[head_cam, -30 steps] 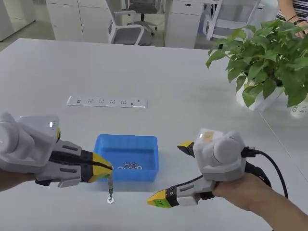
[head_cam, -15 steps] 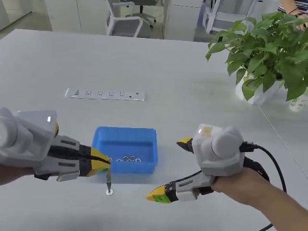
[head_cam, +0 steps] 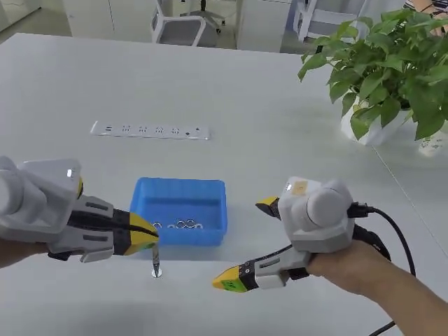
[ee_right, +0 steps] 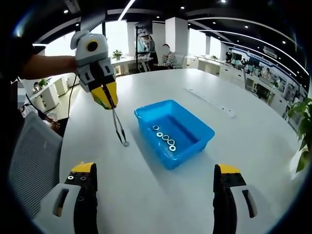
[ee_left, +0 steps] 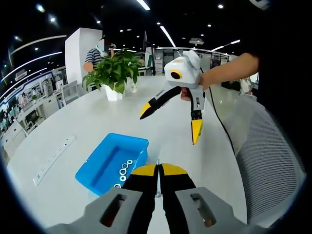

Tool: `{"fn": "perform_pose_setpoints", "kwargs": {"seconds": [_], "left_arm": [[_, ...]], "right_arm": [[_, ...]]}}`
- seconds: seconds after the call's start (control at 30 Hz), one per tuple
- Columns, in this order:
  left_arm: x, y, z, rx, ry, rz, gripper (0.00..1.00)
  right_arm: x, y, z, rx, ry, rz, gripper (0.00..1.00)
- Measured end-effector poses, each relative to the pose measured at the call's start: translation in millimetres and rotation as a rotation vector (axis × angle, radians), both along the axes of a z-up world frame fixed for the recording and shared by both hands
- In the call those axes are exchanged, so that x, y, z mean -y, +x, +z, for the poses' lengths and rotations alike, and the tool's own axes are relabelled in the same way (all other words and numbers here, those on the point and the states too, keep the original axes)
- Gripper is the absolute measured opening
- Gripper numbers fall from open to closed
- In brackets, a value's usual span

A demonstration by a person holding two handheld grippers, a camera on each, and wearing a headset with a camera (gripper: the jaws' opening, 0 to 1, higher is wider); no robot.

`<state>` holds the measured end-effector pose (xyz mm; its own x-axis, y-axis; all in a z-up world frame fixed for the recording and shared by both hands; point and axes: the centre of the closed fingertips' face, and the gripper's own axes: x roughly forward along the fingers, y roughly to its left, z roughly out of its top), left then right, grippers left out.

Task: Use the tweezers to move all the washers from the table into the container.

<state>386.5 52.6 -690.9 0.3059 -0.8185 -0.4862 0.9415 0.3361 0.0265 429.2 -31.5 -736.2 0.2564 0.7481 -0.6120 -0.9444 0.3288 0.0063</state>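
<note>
Scarcely anything has moved among the things since the earlier frames. The whole head view has shifted, so only the camera is judged to have moved.

Head view: the left gripper (head_cam: 155, 238) is held low over the desk (head_cam: 280, 140), jaws pressed together on the tweezers (head_cam: 155, 260). These hang downward, their tip at a washer (head_cam: 155, 273) lying on the desk just in front of the blue container (head_cam: 143, 192). Several washers (head_cam: 180, 225) are already collected inside it. The right gripper (head_cam: 245, 243) is held well apart to the right, jaws spread wide with nothing between them. A power strip (head_cam: 149, 130) is noted beyond the container.

Left gripper view: the yellow jaw tips are seen pressed together. The container lies ahead to the left, and the other gripper hangs beyond.

Right gripper view: the tweezers' tip is seen meeting the washer just beside the container's wall. Whether the washer is pinched cannot be told. The collected washers lie in a row on the container floor.

Handling: the washer is judged light, thin, stiff and slippery, and flat against the desk. Hold is best taken across its ring, one tine through the hole and one at the outer edge. Light, steady pressure is advised, as the washer may flick away.
</note>
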Motion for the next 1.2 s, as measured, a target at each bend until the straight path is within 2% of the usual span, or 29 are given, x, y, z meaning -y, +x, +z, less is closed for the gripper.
{"fn": "perform_pose_setpoints", "kwargs": {"seconds": [0.27,0.5,0.77,0.9,1.0,1.2], "left_arm": [[-1.0,-0.5,-4.9,0.001,0.004,0.000,0.05],[0.4,-2.4,-3.7,-0.008,-0.009,-0.004,0.05],[-2.3,-4.4,-3.8,-0.004,0.006,-0.028,0.05],[-3.8,-5.9,-4.2,-0.012,0.015,-0.046,0.05],[-4.0,-6.7,-4.6,-0.015,0.024,-0.064,0.05],[-2.2,-6.2,-4.9,-0.022,0.040,-0.095,0.05]], "right_arm": [[1.4,-2.1,-3.6,-0.003,-0.009,0.005,1.00],[-0.5,-2.1,-4.7,-0.005,-0.010,0.009,1.00],[-5.8,-3.5,-4.8,-0.005,0.004,0.028,1.00],[-9.0,-2.3,-2.2,0.005,0.014,0.036,1.00],[-16.4,-4.8,4.6,0.046,0.051,0.085,0.93],[-23.5,-9.3,5.3,0.052,0.060,0.123,0.86]]}}
